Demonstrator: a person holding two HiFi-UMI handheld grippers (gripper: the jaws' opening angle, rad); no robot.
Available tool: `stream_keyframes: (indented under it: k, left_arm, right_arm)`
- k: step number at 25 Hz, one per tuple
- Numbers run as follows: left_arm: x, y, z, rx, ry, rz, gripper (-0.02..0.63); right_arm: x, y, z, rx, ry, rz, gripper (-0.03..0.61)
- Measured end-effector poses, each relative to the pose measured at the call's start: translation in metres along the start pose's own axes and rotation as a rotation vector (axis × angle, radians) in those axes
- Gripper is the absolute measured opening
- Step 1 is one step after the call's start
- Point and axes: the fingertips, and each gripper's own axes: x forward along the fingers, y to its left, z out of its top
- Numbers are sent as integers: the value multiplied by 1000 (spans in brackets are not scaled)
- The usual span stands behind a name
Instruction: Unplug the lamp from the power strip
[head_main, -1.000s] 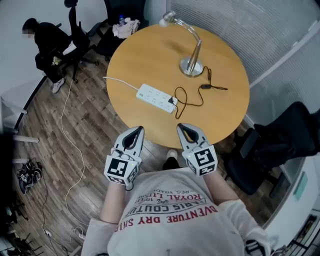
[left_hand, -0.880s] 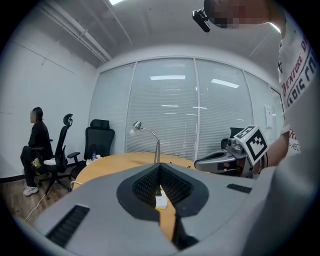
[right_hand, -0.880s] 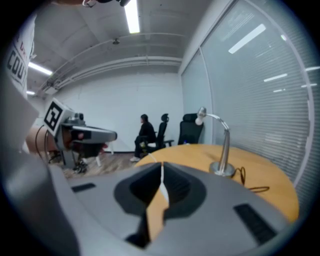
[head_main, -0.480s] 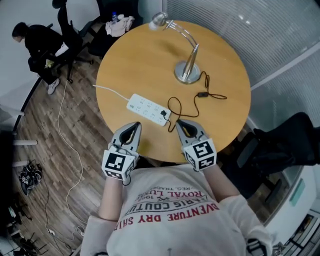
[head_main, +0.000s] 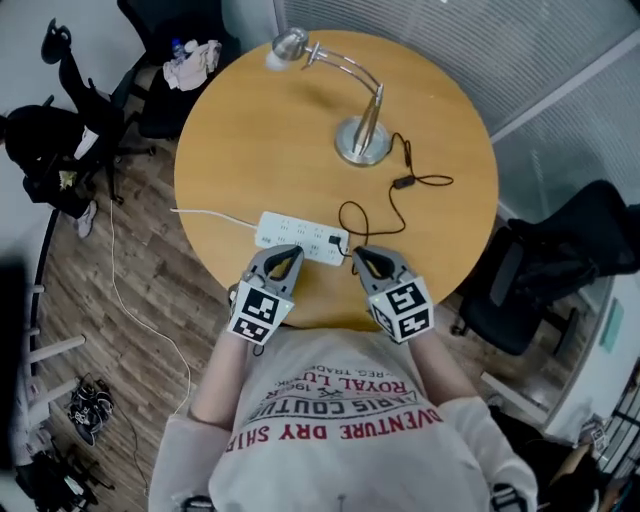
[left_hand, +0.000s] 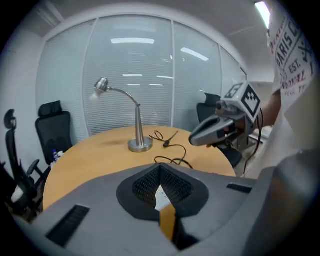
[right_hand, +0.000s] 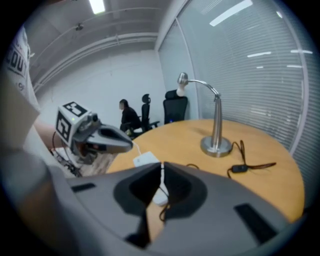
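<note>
Both tongs hover over the near edge of a round worktop, the left tongs just short of the white power strip and the right tongs close to the black plug seated at the strip's right end. Each pair is fully closed, tips together, with nothing held. The lamp stands upright well back toward the far side, its cord looping loosely across the wood past an inline switch to the plug. The step in hand looks to be the approach, and neither pair has yet made contact. To do it well, the right tongs would need to open, settle on the plug's body rather than the thin cord, and draw it straight out of its socket, while the left tongs press or pinch the strip so it does not lift or slide along. The strip lies near the worktop's front edge, so a sideways tug could drag it off; its white lead already runs over the left rim toward the floor. Open wood lies between strip and lamp, giving room to carry the plug away, and a dark chair stands beyond the right rim, clear of the work.
</note>
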Motion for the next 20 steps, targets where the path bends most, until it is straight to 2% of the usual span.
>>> stream_keyframes:
  k: [3, 7, 9, 13, 15, 20]
  left_arm:
    - [21, -3, -23, 125, 84, -98, 28]
    - [48, -1, -45, 193, 148, -195, 28]
    - [63, 1, -55, 218, 181, -229, 28]
    - [87, -2, -77, 297, 261, -298, 28]
    - [95, -6, -85, 304, 290, -333, 28]
    - [103, -8, -87, 244, 295, -379, 28]
  right_arm:
    - [6, 4, 4, 6, -4, -29, 32]
    - [16, 10, 2, 19, 41, -51, 39]
    - [24, 13, -5, 1, 94, -52, 128]
    - [40, 13, -20, -78, 231, -60, 156]
    - [49, 10, -30, -109, 305, -58, 164]
    - [72, -1, -52, -137, 470, -42, 166]
